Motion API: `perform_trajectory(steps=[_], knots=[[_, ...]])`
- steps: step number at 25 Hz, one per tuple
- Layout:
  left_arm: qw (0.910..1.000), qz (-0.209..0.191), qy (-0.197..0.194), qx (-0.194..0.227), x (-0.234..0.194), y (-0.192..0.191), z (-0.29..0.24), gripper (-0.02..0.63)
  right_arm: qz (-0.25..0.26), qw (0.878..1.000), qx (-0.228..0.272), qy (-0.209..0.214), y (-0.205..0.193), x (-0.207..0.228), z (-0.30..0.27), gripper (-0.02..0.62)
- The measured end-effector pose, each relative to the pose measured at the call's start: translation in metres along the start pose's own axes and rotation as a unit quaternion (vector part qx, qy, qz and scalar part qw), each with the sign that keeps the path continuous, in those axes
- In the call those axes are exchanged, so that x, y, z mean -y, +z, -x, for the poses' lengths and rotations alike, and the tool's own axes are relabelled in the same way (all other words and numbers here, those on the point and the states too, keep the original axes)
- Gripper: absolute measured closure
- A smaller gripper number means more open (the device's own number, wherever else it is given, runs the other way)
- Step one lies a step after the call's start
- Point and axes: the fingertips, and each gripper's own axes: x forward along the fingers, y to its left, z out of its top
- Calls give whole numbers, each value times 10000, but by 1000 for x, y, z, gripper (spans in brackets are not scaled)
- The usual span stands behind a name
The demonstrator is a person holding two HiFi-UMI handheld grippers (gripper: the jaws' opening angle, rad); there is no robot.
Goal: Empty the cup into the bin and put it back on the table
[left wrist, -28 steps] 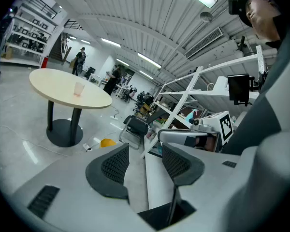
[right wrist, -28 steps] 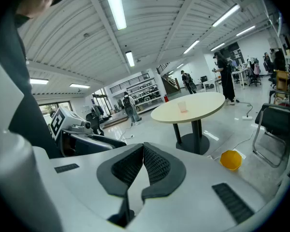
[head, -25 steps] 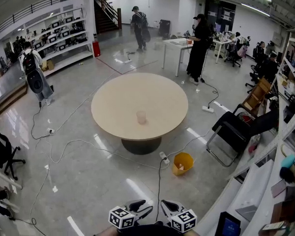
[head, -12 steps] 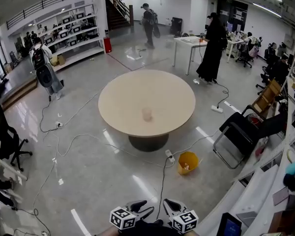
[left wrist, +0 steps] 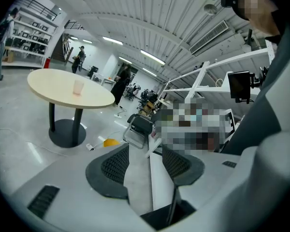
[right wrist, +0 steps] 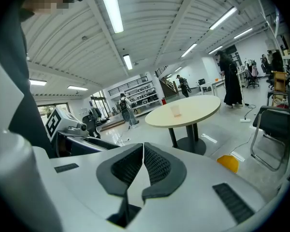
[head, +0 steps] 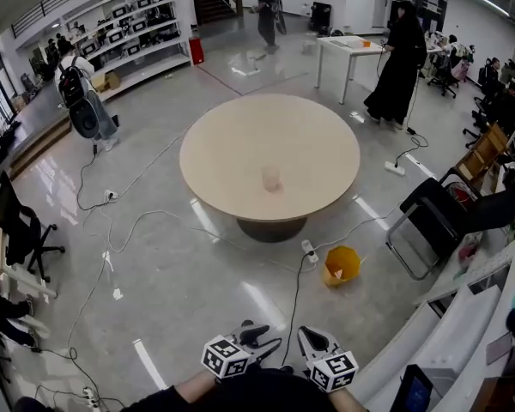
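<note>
A translucent cup (head: 271, 177) stands upright near the front of the round beige table (head: 240, 136), several steps ahead of me. On the floor to the table's right front sits a yellow bin (head: 342, 265). Both grippers are held low, close to my body, far from the cup. My left gripper (head: 259, 337) is open, and floor shows between its pads (left wrist: 118, 166). My right gripper (head: 312, 337) is shut on nothing, its pads (right wrist: 157, 166) touching at the tips. The cup (right wrist: 175, 110) and the bin (right wrist: 228, 162) also show in the right gripper view.
Cables (head: 154, 230) trail across the shiny floor, and a power strip (head: 309, 250) lies by the table's base. A black folding chair (head: 433, 221) stands right of the bin. White desks line the right side. People stand far back and at the left, by shelves (head: 112, 33).
The view has moved closer to the table and tipped down, so table, cup and bin look larger. Both grippers stay low at the frame's bottom, unchanged.
</note>
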Motion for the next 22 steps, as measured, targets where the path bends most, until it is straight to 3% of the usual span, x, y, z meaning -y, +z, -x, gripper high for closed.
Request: perform_trajectory(steps=[9,22], knots=[[9999,6,-138,32,-84,73,4,376,22,9998,22,-201,53,9,-90,578],[9989,376,-163,234,-193,114,30,376,49,9991,-334,-264,81,2,-198,578]])
